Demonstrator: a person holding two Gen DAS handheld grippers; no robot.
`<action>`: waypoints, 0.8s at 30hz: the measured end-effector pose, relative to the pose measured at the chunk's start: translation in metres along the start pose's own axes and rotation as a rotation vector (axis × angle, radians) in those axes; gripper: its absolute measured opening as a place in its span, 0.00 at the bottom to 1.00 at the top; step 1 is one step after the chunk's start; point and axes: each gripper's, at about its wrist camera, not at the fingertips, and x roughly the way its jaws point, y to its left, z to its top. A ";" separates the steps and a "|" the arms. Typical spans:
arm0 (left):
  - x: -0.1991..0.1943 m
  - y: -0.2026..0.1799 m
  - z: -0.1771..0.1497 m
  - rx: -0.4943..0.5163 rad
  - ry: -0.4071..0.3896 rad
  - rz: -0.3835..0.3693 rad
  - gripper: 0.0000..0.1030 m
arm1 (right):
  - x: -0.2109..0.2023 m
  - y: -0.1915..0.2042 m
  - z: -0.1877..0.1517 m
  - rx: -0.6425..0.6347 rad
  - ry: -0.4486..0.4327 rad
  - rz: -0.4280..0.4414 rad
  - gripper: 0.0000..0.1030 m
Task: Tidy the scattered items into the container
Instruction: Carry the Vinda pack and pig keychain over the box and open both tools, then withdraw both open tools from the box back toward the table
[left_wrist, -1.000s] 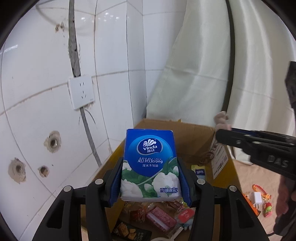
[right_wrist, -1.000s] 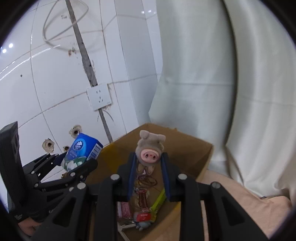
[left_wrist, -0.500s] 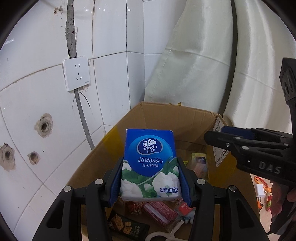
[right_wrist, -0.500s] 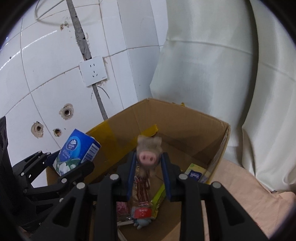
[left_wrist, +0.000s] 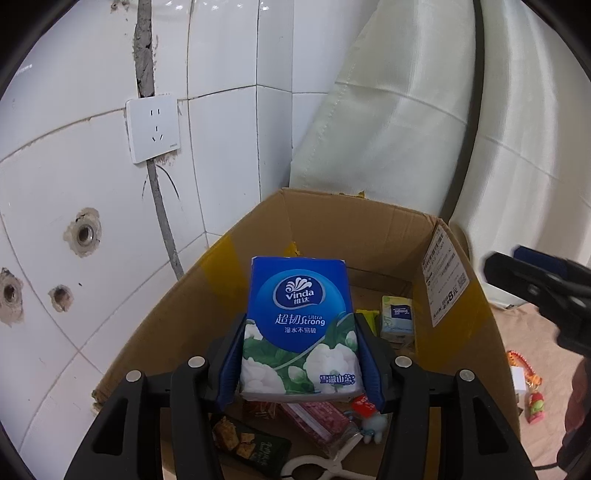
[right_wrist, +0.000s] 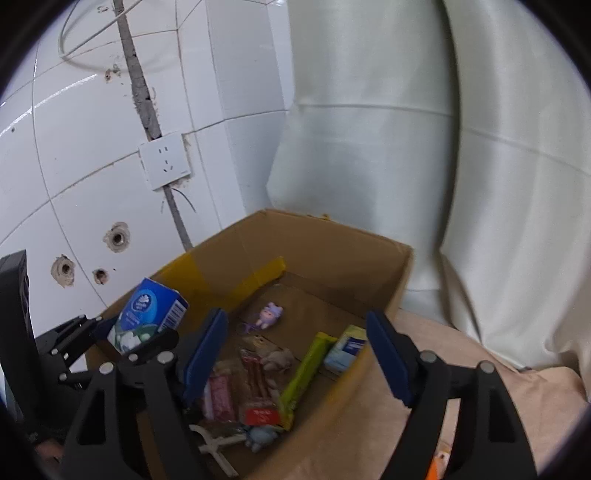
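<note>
Releasing over the box (left_wrist: 369, 229): left fingers (left_wrist: 301, 363) opening around the tissue pack (left_wrist: 299, 328); right fingers (right_wrist: 295, 354) opening, empty. Next, retrieve remaining items.

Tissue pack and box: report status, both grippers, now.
Left gripper: jaws opening, tissue pack between them, over the box. Right gripper: jaws opening, nothing between them. Pig toy lies in the box. Nothing in the way.

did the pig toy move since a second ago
Yes. It left the right gripper, whose jaws are opening, and dropped into the cardboard box.
</note>
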 end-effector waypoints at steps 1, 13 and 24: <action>0.000 0.000 0.000 -0.002 0.001 0.003 0.72 | -0.004 -0.002 -0.002 0.003 -0.006 -0.008 0.79; -0.029 -0.018 0.007 0.007 -0.075 -0.007 1.00 | -0.085 -0.050 -0.024 0.111 -0.158 -0.160 1.00; -0.084 -0.095 0.004 0.082 -0.163 -0.141 1.00 | -0.167 -0.095 -0.053 0.183 -0.192 -0.296 1.00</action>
